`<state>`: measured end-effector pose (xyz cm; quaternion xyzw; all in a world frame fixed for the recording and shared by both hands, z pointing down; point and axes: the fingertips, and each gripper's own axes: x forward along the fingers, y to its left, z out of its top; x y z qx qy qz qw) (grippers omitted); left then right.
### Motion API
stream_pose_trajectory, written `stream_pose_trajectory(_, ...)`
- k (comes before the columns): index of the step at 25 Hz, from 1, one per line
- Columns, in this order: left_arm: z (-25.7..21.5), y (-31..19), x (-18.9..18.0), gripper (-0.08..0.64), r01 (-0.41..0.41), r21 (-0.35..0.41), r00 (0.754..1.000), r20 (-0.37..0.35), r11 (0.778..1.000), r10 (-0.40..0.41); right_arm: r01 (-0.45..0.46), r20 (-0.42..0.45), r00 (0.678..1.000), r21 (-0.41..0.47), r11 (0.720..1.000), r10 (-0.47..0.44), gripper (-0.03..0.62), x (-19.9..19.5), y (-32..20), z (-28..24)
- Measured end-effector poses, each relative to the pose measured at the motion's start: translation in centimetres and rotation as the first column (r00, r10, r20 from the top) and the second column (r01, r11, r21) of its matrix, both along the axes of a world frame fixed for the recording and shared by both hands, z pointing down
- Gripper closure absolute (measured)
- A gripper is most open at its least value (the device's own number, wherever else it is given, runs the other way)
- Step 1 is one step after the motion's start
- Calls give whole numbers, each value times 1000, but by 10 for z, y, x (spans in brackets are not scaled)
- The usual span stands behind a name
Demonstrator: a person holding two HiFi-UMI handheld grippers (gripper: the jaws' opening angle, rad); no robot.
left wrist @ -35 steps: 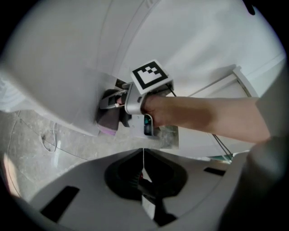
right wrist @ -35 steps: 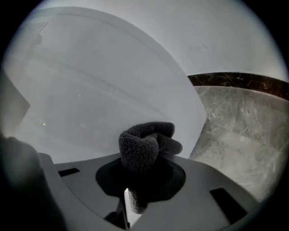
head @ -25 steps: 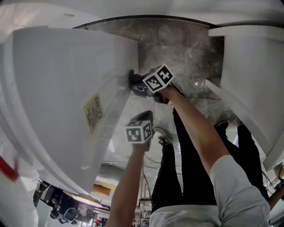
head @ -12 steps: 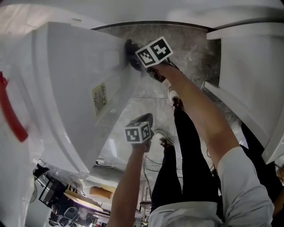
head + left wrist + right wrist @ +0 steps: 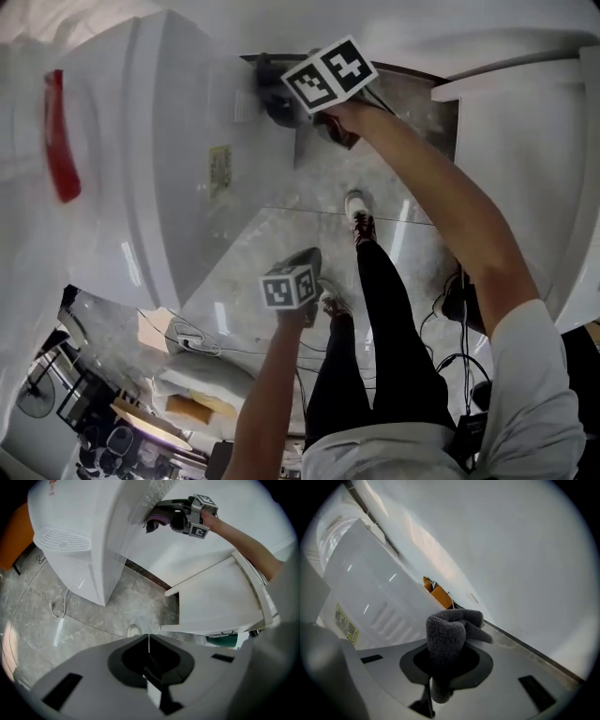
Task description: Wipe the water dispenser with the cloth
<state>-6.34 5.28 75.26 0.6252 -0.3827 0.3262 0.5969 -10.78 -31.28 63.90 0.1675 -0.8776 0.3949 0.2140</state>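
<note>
The white water dispenser (image 5: 159, 178) fills the left of the head view, with a red part (image 5: 58, 131) on its front and a yellow label (image 5: 219, 164) on its side. My right gripper (image 5: 281, 101) is up at the dispenser's rear side edge, shut on a dark grey fleecy cloth (image 5: 449, 634) that is pressed against the panel. The cloth (image 5: 157, 520) also shows in the left gripper view, against the dispenser (image 5: 89, 536). Lower down, away from the dispenser, my left gripper (image 5: 149, 637) hangs with its jaws closed on nothing.
A white cabinet panel (image 5: 525, 141) stands close on the right. Below lies a grey marble floor (image 5: 281, 234) with a person's legs in black trousers (image 5: 375, 309) on it. A white cable (image 5: 187, 337) and clutter lie at the lower left. Something orange (image 5: 438, 592) sits behind the dispenser.
My right gripper has slid the cloth upward along the dispenser's side edge. The head view has swung, so more of the dispenser's front shows. The left gripper has hardly moved.
</note>
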Motion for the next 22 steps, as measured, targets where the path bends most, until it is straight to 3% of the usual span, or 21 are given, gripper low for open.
stream_pose_trajectory(2,-1,8,2,543,8,2,1000,6,1000,-8,25,21,999,27,999,-25,538,0,-3,-22)
stream_pose_trajectory(9,-16,37,16,543,107,-21,994,-19,994,-108,-66,88,994,-1,998,66,538,-8,35,-42)
stream_pose_trajectory(18,-63,24,-5,543,223,109,975,-34,969,-221,-18,63,998,-16,1000,19,537,-24,114,-63)
stream_pose_trajectory(22,-97,31,-26,543,225,177,974,-32,958,-223,11,51,999,-33,999,-9,537,-33,159,-82)
